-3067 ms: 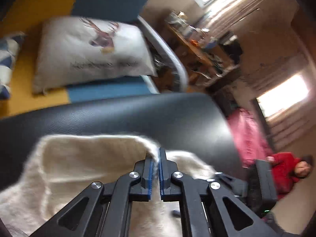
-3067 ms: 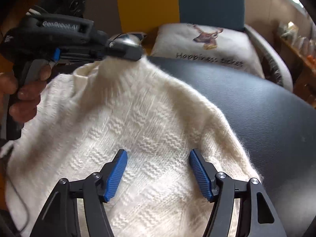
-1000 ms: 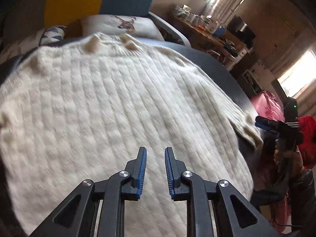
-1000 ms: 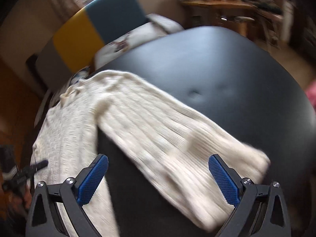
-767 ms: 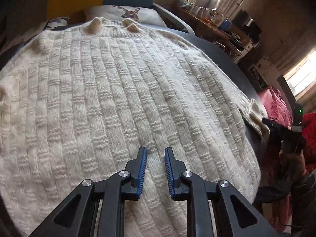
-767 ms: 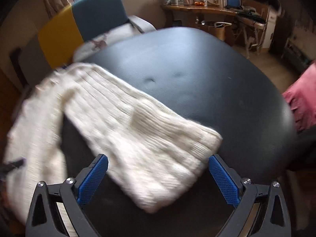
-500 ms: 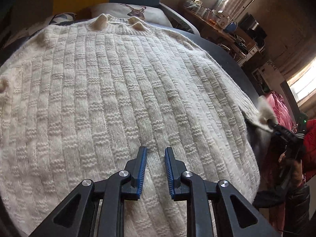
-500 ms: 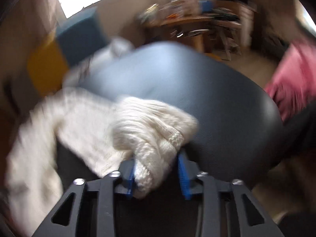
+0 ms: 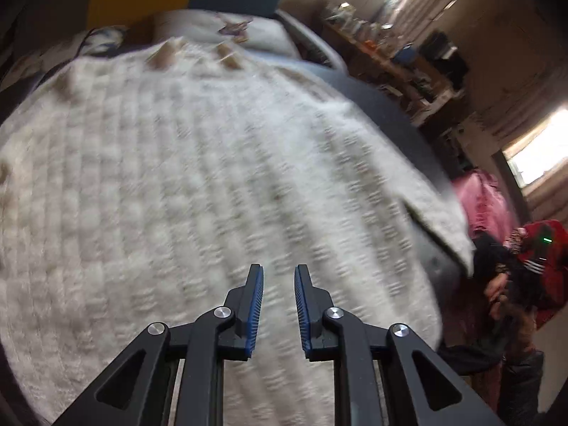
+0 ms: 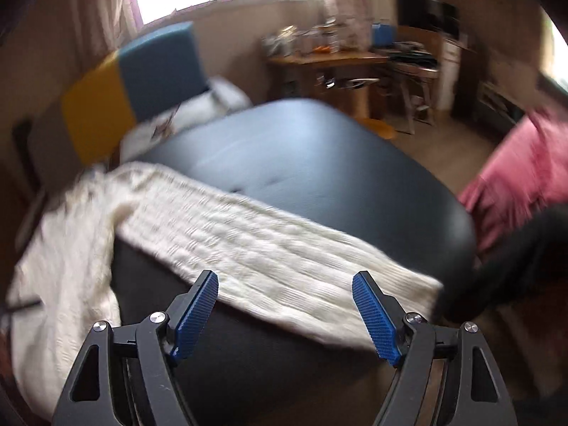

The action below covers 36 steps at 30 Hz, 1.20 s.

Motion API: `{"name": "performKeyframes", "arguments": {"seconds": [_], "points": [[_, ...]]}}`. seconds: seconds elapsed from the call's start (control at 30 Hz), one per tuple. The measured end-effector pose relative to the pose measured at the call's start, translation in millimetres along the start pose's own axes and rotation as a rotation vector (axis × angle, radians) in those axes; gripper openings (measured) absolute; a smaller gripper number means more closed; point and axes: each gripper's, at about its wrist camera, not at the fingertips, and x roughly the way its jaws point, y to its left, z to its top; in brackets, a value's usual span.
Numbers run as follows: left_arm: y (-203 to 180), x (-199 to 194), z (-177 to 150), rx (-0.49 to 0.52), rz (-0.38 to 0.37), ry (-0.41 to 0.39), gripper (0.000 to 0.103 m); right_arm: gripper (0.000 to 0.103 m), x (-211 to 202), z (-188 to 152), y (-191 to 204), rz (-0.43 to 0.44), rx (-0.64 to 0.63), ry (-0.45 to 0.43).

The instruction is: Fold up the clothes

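Observation:
A cream knit sweater [image 9: 184,184] lies spread flat over a black padded table [image 10: 301,149]. My left gripper [image 9: 278,269] hovers just above the sweater's lower body, its blue pads a narrow gap apart with nothing between them. In the right wrist view, one sleeve [image 10: 269,245] stretches out flat to the right across the table, away from the sweater's body [image 10: 64,248]. My right gripper [image 10: 284,278] stands wide open over the sleeve near its cuff, holding nothing.
A yellow and blue chair back [image 10: 135,85] with a deer pillow [image 9: 230,28] stands behind the table. A cluttered wooden desk [image 10: 326,60] is at the far wall. Pink cloth [image 10: 522,174] lies right of the table, and a dark sleeve [image 10: 514,266] reaches in there.
My right gripper, shut on the bunched sleeve cuff half a second ago, has let go and opened wide; the sleeve now lies stretched flat. The left gripper stays over the sweater body.

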Motion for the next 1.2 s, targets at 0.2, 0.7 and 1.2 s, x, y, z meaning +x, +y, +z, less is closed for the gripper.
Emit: {"name": "performKeyframes", "arguments": {"seconds": [0.2, 0.7, 1.2], "points": [[-55.8, -0.1, 84.2, 0.191, -0.042, -0.075, 0.016, 0.076, 25.1, 8.5, 15.0, -0.009, -0.003, 0.083], [-152.7, 222.9, 182.5, 0.612, 0.131, 0.343, 0.017, 0.084, 72.9, 22.2, -38.5, -0.159, -0.017, 0.171], [-80.6, 152.9, 187.3, 0.176, -0.102, 0.118, 0.018, 0.076, 47.6, 48.5, -3.3, 0.235, 0.008, 0.049]]}}
